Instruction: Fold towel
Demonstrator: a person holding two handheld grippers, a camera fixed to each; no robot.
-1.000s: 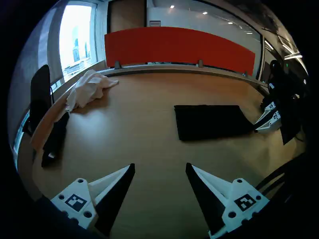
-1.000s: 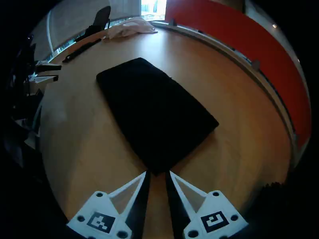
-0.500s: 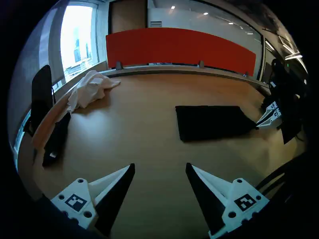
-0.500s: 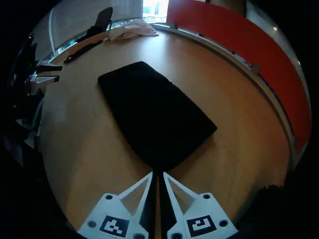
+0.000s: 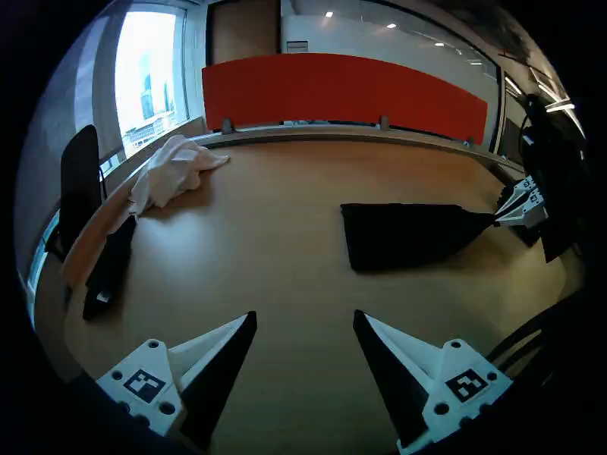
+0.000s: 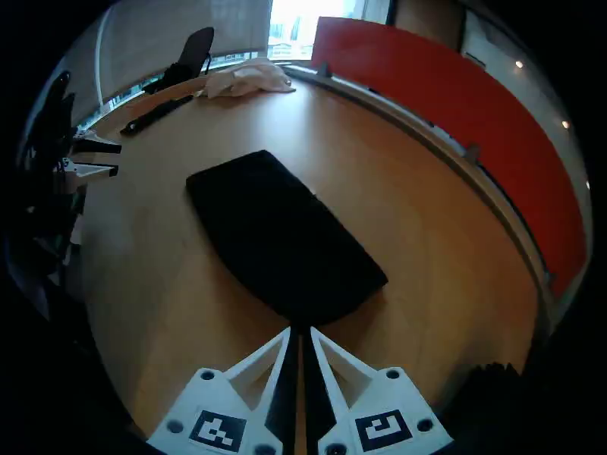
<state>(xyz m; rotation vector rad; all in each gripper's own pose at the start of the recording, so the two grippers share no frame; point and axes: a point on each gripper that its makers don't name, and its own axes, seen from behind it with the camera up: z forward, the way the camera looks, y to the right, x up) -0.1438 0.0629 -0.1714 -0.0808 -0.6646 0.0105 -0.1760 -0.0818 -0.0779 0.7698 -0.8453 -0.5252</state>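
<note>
Wood tabletop (image 5: 265,227) w/ red divider (image 5: 341,87) along its far edge. Black towel (image 6: 281,235) lies mid-tabletop, mostly flat. White cloth (image 5: 171,171) is heaped at the far corner, well apart from it.

Right hand-held gripper (image 6: 302,334): fingers pressed together, pinching the towel's near corner. In the left gripper view that corner is drawn up to a point at its tips. Left hand-held gripper (image 5: 303,315): fingers spread, holding nothing, over bare wood, well apart from the towel.

Risks: it's a thin one-corner pinch, so the cloth could slip out on the lift. W/ only one corner held, the rest may drag or bunch and the fold go skewed, esp. if the left one doesn't take the other corner.

Vs 1 s ago: the right fingers had a gap and are now closed. The towel was a flat rectangle; now one corner is raised and that end tapers. Left hand-held gripper is unchanged.
</note>
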